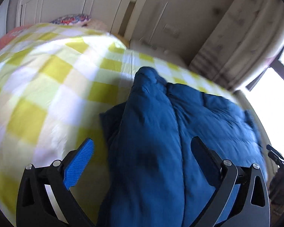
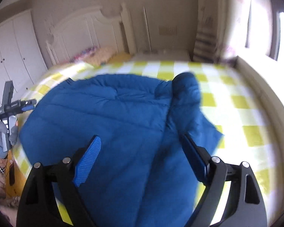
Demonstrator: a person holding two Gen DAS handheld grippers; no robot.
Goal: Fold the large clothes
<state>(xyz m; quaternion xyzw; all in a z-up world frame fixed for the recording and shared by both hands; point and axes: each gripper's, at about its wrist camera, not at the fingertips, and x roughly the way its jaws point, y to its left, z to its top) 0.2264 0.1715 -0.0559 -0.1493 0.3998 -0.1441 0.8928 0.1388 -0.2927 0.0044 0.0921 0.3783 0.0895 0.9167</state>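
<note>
Left wrist view puts your left tool (image 1: pixel 142 151) just above the blue padded jacket (image 1: pixel 161 132), its fingers spread wide with nothing between them. The blue-ribbed pad (image 1: pixel 79 164) of the left-hand finger hangs over the yellow-and-white checked bedspread (image 1: pixel 37 94), while the other finger sits over the jacket. The jacket lies bunched on the bed, a thick fold running away from the camera and ending in a rounded tip (image 1: pixel 147 73) toward the headboard (image 1: pixel 75 1).

In the right wrist view, your right tool (image 2: pixel 140 147) is likewise wide apart and holds nothing, both fingers over the jacket (image 2: pixel 104 117). From here the jacket spreads broadly across the bedspread (image 2: pixel 236 104), with a sleeve-like roll (image 2: pixel 187 87) along its right side; motion blur makes it hard to say whether that is a sleeve or a folded edge. At the left edge of this view your left tool (image 2: pixel 19 106) shows by the side of the bed, gripped by a grey-gloved hand (image 2: pixel 7 130). White wardrobe doors (image 2: pixel 11 51) stand behind it.
</note>
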